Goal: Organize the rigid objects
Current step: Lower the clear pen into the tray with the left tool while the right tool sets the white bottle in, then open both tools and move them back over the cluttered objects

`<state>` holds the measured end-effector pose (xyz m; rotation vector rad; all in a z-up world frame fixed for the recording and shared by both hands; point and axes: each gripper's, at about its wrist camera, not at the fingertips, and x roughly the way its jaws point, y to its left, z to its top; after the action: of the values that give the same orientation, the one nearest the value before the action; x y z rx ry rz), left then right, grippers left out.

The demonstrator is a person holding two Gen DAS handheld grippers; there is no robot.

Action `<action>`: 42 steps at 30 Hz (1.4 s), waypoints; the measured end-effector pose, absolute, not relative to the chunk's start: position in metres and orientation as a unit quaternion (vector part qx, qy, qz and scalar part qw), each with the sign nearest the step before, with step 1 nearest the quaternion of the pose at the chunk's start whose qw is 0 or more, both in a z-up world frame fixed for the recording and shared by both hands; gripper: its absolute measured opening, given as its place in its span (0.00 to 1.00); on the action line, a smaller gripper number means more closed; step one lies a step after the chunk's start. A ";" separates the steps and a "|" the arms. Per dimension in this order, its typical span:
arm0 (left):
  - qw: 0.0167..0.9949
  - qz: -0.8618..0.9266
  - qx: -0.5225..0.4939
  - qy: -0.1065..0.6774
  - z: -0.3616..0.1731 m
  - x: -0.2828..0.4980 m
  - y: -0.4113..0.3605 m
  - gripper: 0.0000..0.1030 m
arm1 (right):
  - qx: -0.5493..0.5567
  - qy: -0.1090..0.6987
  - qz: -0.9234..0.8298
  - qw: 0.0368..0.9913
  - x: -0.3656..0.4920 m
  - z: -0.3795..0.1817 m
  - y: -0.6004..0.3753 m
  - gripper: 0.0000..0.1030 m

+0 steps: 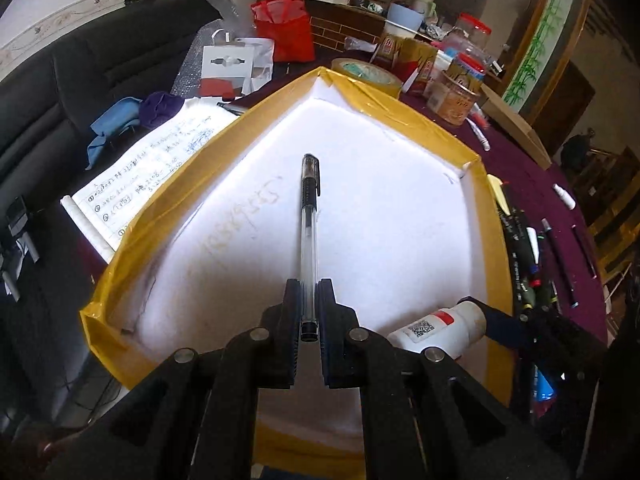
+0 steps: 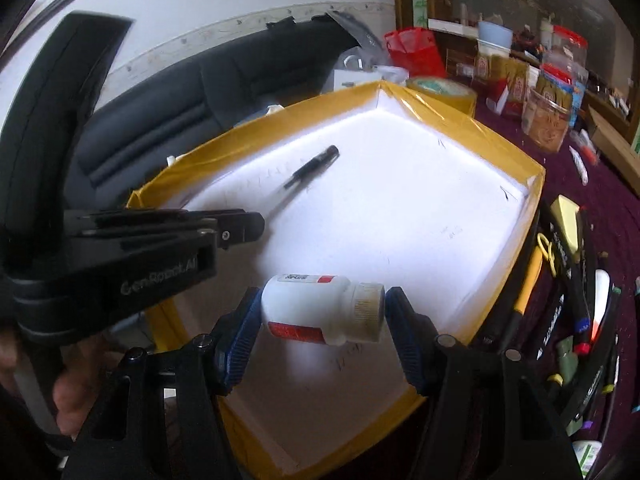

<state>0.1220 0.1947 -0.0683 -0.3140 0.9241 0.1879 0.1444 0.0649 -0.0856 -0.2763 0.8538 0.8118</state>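
A shallow white tray with a yellow-taped rim [image 1: 400, 112] [image 2: 460, 120] fills both views. My left gripper [image 1: 308, 284] is shut on the rear end of a clear pen with a black cap [image 1: 309, 220], which points forward over the tray floor. In the right wrist view the same left gripper [image 2: 256, 226] reaches in from the left with the pen [image 2: 312, 168] sticking out beyond it. My right gripper [image 2: 323, 300] clamps a white bottle with a red-striped label [image 2: 320, 308] end to end, lying sideways above the tray's near part. The bottle [image 1: 436, 328] also shows at the left wrist view's lower right.
Several markers and pens [image 2: 580, 280] [image 1: 528, 264] lie on the purple cloth right of the tray. Behind the tray stand a tape roll [image 1: 368, 72], jars [image 1: 460, 96] and a red bag [image 1: 284, 28]. Written paper [image 1: 152, 168] and a dark sofa [image 1: 80, 72] are left.
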 end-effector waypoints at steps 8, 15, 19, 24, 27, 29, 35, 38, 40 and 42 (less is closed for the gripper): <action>0.881 0.107 -0.126 0.443 -0.066 0.117 0.191 0.26 | -0.111 0.394 0.383 0.828 0.141 -0.076 0.057 0.60; 0.902 0.125 -0.090 0.403 -0.041 0.093 0.162 0.52 | -0.025 0.369 0.387 0.844 0.111 -0.051 0.000 0.60; 0.906 0.120 -0.065 0.400 -0.028 0.082 0.133 0.52 | 0.008 0.364 0.367 0.856 0.093 -0.045 -0.041 0.60; 0.911 0.105 -0.031 0.398 -0.019 0.072 0.092 0.52 | 0.046 0.364 0.336 0.868 0.074 -0.048 -0.094 0.60; 0.914 0.093 -0.009 0.395 -0.015 0.063 0.069 0.52 | 0.064 0.365 0.315 0.873 0.063 -0.052 -0.120 0.60; 0.916 0.085 0.002 0.393 -0.015 0.056 0.054 0.52 | 0.075 0.365 0.307 0.876 0.056 -0.055 -0.134 0.60; 0.911 0.043 0.014 0.411 -0.024 0.045 0.023 0.52 | 0.097 0.370 0.265 0.885 0.047 -0.062 -0.165 0.60; 0.904 0.014 0.004 0.428 -0.031 0.044 0.015 0.52 | 0.106 0.379 0.237 0.888 0.048 -0.068 -0.180 0.60; 0.898 0.000 0.001 0.439 -0.036 0.047 0.010 0.52 | 0.115 0.386 0.224 0.887 0.051 -0.071 -0.188 0.60; 0.897 -0.005 0.002 0.443 -0.040 0.047 0.005 0.52 | 0.124 0.393 0.221 0.884 0.056 -0.074 -0.192 0.60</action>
<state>0.0471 0.0048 -0.0403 0.0037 0.9177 -0.0101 0.0562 -0.1922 -0.0744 0.2587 0.8179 0.4590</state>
